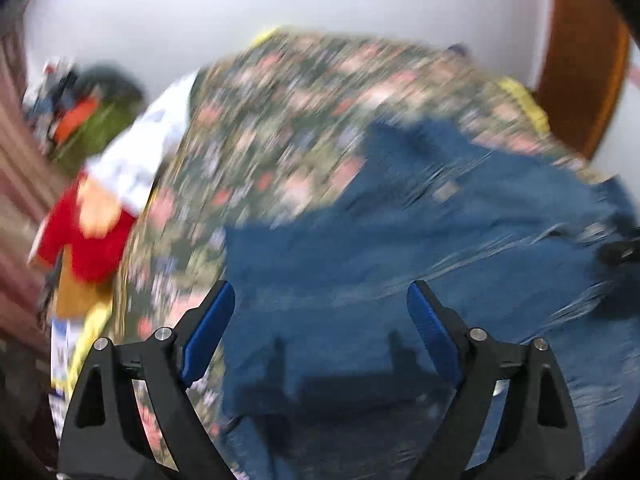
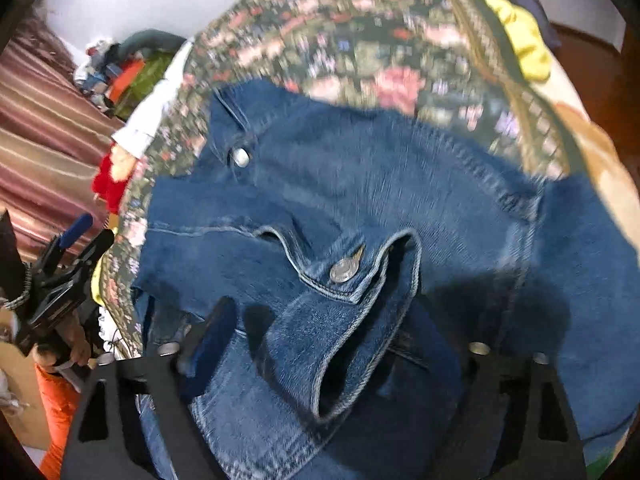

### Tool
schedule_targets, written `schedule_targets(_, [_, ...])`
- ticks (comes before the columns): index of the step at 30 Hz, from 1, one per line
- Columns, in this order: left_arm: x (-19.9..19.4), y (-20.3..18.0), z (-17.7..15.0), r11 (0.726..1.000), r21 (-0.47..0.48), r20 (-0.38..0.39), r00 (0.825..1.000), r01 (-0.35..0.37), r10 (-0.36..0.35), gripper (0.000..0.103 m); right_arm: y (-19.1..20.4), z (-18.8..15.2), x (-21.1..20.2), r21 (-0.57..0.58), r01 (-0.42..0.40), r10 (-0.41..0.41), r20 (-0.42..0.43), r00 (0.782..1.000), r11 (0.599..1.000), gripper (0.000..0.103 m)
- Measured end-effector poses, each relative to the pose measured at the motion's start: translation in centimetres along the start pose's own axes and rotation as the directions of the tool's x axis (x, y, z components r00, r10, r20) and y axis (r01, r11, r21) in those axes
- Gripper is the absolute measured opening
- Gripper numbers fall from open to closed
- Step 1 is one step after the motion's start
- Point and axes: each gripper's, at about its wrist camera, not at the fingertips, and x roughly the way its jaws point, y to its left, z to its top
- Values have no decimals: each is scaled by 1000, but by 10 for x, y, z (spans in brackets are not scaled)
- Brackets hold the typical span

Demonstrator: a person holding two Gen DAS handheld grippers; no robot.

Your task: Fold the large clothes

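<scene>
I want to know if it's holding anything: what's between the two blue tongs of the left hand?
Nothing is gripped. In the left wrist view the left tongs stand open above the denim jacket.

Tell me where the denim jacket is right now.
The denim jacket lies crumpled on the floral bedspread, filling the centre of the right wrist view under the right gripper; in the left wrist view it lies centre-right.

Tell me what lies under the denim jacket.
The denim jacket lies on a floral cloth, which shows beyond its far and left edges. Yellow fabric peeks out at the cloth's far edge. Whatever sits directly beneath the jacket's middle is covered.
</scene>
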Motion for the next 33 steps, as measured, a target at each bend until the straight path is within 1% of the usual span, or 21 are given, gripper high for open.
schedule_targets(1, [12, 10, -8, 1000, -22, -36, 999, -4, 4, 88, -1, -1, 4, 3, 10, -10, -4, 1000, 1000, 67])
schedule_targets(2, [24, 18, -16, 999, -44, -72, 997, -9, 6, 88, 0, -2, 8, 3, 21, -21, -6, 1000, 1000, 60])
schedule_targets(3, [35, 27, -26, 997, -69, -109, 994, -17, 9, 88, 2, -2, 10, 0, 44, -44, 2, 999, 999, 49])
schedule_targets(4, [47, 36, -36, 995, -91, -141, 990, -27, 14, 88, 4, -1, 9, -5, 58, -58, 14, 998, 998, 41])
schedule_targets(5, [58, 42, -45, 993, -108, -169, 985, -40, 22, 88, 6, -1, 7, -14, 65, -65, 27, 998, 998, 39])
schedule_targets(7, [72, 50, -59, 990, -129, -210, 977, -60, 31, 88, 14, 2, -1, -48, 93, -90, 68, 994, 995, 25])
schedule_targets(8, [74, 51, -63, 989, -137, -209, 977, -56, 26, 88, 17, 3, -6, -63, 105, -99, 90, 991, 993, 22])
schedule_targets(10, [69, 49, -68, 990, -126, -178, 984, -57, 34, 88, 28, 8, -21, -103, 136, -120, 152, 981, 985, 17])
schedule_targets(12, [68, 43, -70, 993, -104, -183, 982, -63, 44, 88, 38, 13, -35, -135, 164, -134, 206, 969, 977, 13])
schedule_targets(15, [67, 40, -74, 992, -112, -184, 982, -52, 31, 88, 45, 17, -53, -161, 211, -163, 269, 949, 964, 13])
schedule_targets(17, [67, 41, -75, 990, -131, -182, 983, -49, 24, 88, 42, 18, -54, -166, 229, -180, 266, 947, 959, 13])
schedule_targets(19, [67, 39, -77, 990, -131, -180, 983, -55, 31, 89, 33, 17, -44, -168, 267, -225, 231, 947, 949, 13])
schedule_targets(20, [67, 37, -77, 991, -120, -197, 980, -55, 30, 89, 28, 15, -38, -167, 281, -244, 215, 946, 945, 13])
schedule_targets(22, [68, 33, -79, 993, -91, -199, 979, -72, 53, 89, 16, 10, -23, -149, 317, -290, 173, 941, 937, 13])
schedule_targets(24, [66, 28, -81, 994, -66, -195, 978, -90, 75, 89, 3, 3, -9, -149, 312, -298, 110, 948, 938, 14])
schedule_targets(26, [64, 28, -80, 994, -70, -205, 976, -88, 73, 89, -3, -3, -3, -154, 316, -306, 87, 948, 936, 14])
schedule_targets(29, [60, 29, -78, 995, -81, -239, 970, -64, 43, 89, -4, -8, -6, -198, 340, -332, 72, 940, 919, 14])
schedule_targets(31, [52, 26, -76, 996, -65, -239, 970, -62, 45, 89, -5, -11, -10, -236, 390, -388, 57, 920, 890, 14])
schedule_targets(33, [41, 23, -72, 997, -46, -221, 974, -64, 52, 89, -8, -17, -17, -252, 405, -400, 72, 914, 879, 14])
